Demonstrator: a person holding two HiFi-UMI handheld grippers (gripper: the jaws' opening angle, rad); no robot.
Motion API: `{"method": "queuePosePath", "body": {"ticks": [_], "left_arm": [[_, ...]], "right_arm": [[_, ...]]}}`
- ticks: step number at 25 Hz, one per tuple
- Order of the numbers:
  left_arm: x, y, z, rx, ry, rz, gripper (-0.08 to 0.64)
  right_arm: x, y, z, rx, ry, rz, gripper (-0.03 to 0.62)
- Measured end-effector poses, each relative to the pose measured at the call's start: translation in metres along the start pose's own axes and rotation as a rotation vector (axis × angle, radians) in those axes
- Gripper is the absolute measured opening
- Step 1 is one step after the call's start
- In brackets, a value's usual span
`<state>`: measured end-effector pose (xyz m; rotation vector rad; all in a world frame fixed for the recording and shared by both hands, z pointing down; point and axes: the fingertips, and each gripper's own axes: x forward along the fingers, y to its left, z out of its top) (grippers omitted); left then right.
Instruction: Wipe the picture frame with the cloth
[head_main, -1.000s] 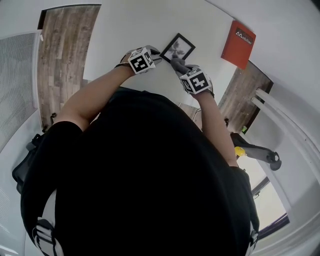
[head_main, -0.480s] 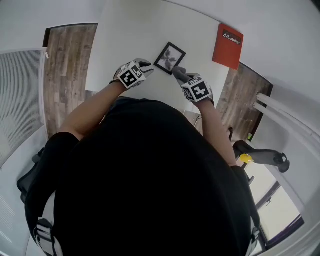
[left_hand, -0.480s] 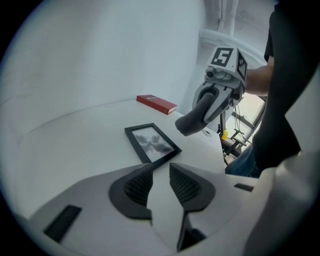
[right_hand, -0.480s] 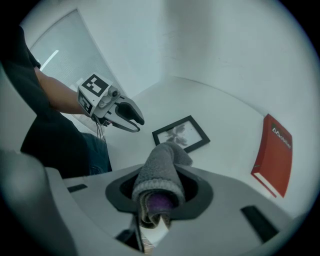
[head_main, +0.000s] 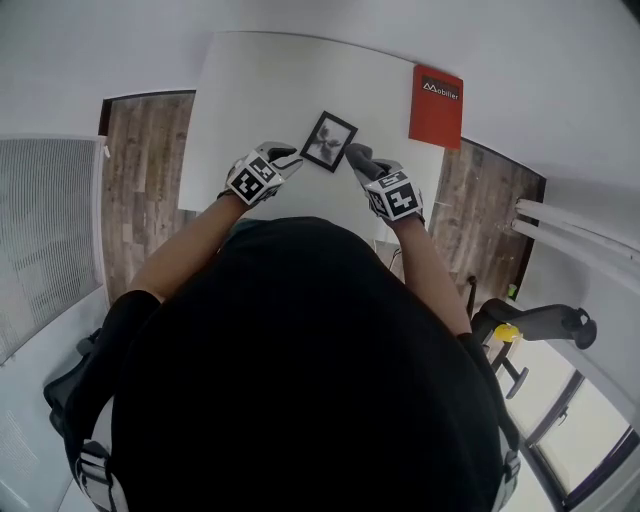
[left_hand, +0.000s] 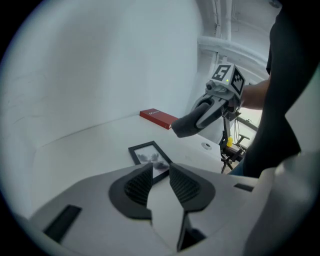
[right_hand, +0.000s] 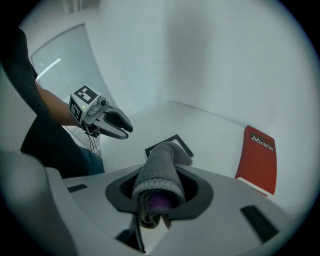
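Both grippers have eased back from the picture frame (head_main: 328, 141), flat on the white table (head_main: 250, 90) between them. Right gripper (right_hand: 157, 192) clamps the cloth (right_hand: 160, 165), now lifted beside the frame. Left gripper (left_hand: 160, 182) is empty, jaws slightly apart. Wiping pass likely paused or done.

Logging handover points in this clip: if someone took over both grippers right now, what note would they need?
Left gripper: open, empty, pointed at the picture frame from its left side.
Right gripper: shut on the grey cloth; the cloth tip is beside the frame's right edge and looks lifted off it.
The frame lies flat on the white table, with a red booklet beyond it.
Done: cloth in grip. Left: bring the cloth down and wipe the frame. Any prior wiping cannot be told.
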<state>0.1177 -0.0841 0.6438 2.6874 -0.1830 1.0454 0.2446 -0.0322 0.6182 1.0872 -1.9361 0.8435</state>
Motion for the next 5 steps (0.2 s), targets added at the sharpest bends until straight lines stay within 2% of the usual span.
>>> {"method": "queuePosePath", "body": {"ticks": [5], "left_arm": [[-0.014,-0.015,-0.005,-0.003,0.006,0.018,0.11]], "right_arm": [[-0.027,0.003,0.004,0.002,-0.107,-0.032,0.106]]}}
